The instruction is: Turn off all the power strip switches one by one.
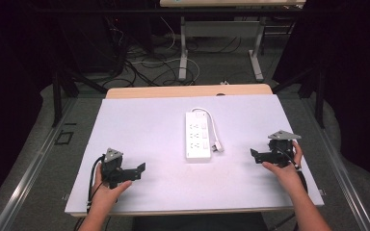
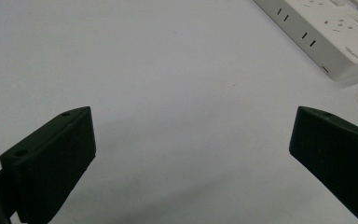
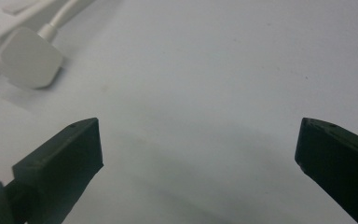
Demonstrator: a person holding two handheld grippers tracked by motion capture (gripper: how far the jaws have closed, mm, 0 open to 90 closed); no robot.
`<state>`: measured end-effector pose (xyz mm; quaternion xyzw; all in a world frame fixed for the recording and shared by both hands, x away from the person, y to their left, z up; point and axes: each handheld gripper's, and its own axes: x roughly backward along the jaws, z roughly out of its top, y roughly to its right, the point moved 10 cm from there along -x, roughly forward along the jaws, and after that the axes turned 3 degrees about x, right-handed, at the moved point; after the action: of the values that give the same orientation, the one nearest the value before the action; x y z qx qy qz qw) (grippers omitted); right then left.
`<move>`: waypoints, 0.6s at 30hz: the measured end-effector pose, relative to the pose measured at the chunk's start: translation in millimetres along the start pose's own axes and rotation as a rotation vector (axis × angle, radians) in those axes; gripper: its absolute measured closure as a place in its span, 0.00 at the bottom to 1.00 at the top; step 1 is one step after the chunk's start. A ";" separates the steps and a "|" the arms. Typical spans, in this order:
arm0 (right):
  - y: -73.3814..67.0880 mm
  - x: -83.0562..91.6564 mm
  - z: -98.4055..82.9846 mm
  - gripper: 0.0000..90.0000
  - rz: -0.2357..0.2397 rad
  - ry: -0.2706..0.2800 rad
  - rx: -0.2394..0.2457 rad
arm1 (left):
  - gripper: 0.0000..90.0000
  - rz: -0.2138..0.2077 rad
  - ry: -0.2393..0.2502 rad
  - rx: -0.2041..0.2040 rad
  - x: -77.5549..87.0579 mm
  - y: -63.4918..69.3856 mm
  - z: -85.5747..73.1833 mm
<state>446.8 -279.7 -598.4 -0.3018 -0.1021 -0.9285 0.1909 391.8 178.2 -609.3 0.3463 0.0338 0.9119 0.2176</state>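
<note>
Holding a gripper in each hand, w/ the white power strip (image 1: 198,135) lying on the table (image 1: 139,130) between them. My left gripper (image 1: 137,171) sits near the front left of the table, jaws wide apart, nothing in them. My right gripper (image 1: 256,156) sits at the right side, jaws also wide apart & empty. Both point in toward the middle.

The power strip is in the middle of the table, a bit farther from me than both grippers. Its long side runs away from me, front to back, so each gripper faces a long edge of it. Its white cord (image 1: 214,126) loops along the strip's right side, and the plug (image 1: 217,147) lies just beside the strip's near right corner.

From my left gripper view the strip (image 2: 326,32) is up & to the right, well apart from the jaws. From my right gripper view the plug (image 3: 26,58) is up & to the left, near but not touching.

I think the right gripper is the nearer one, esp. to the plug, since plug & cord are on its side. The left has more bare table to cross to reach the strip. Next move prob. turns on that: right goes for the plug, left comes in to the strip's long edge.
</note>
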 end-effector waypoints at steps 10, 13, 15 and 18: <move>-16.7 19.2 6.1 0.06 0.003 0.047 0.003 | 0.00 -0.002 0.050 0.025 9.4 -1.6 4.6; -19.7 24.4 6.2 0.08 0.012 0.045 0.002 | 0.00 -0.001 0.064 0.016 12.5 0.7 5.8; -19.9 27.1 8.9 0.11 0.017 0.052 -0.004 | 0.00 0.006 0.069 -0.007 14.2 1.9 6.7; -21.5 32.1 14.7 0.17 0.027 0.062 0.005 | 0.00 -0.002 0.080 -0.009 16.1 5.6 7.7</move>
<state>421.6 -265.1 -569.0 -0.2736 -0.0943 -0.9345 0.2072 384.0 179.2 -592.3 0.3085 0.0386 0.9250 0.2185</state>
